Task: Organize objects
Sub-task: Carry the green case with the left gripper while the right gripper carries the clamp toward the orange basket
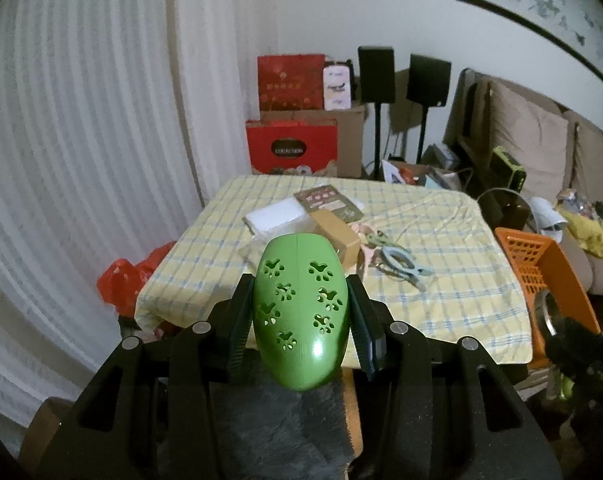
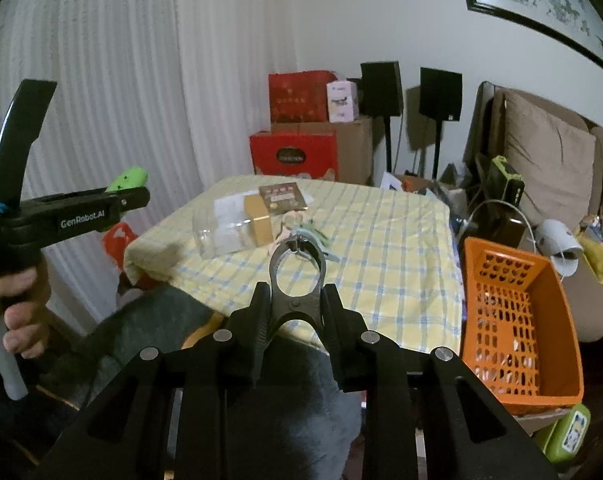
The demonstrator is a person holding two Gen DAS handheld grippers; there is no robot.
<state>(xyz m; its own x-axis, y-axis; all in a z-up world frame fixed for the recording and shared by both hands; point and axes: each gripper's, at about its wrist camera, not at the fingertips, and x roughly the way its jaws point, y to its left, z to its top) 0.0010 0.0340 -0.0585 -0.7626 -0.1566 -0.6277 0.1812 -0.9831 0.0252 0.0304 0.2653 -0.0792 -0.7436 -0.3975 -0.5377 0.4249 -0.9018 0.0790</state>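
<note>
My left gripper (image 1: 301, 304) is shut on a green oval case with paw-print holes (image 1: 300, 312) and holds it in the air in front of the table. The case's tip shows in the right wrist view (image 2: 127, 179) beyond the left gripper (image 2: 101, 204). My right gripper (image 2: 296, 304) is shut on a dark metal pincer tool (image 2: 297, 276), also held in the air before the table. An orange perforated basket (image 2: 513, 312) sits to the right of the table; it also shows in the left wrist view (image 1: 541, 264).
The table with a yellow checked cloth (image 2: 381, 260) carries a clear plastic box (image 2: 221, 232), a tan box (image 2: 259, 218), a printed card (image 2: 281, 198) and clothes pegs (image 1: 397, 260). Red boxes (image 2: 293, 156), speakers and a cluttered sofa stand behind. A green container (image 2: 569, 434) lies under the basket.
</note>
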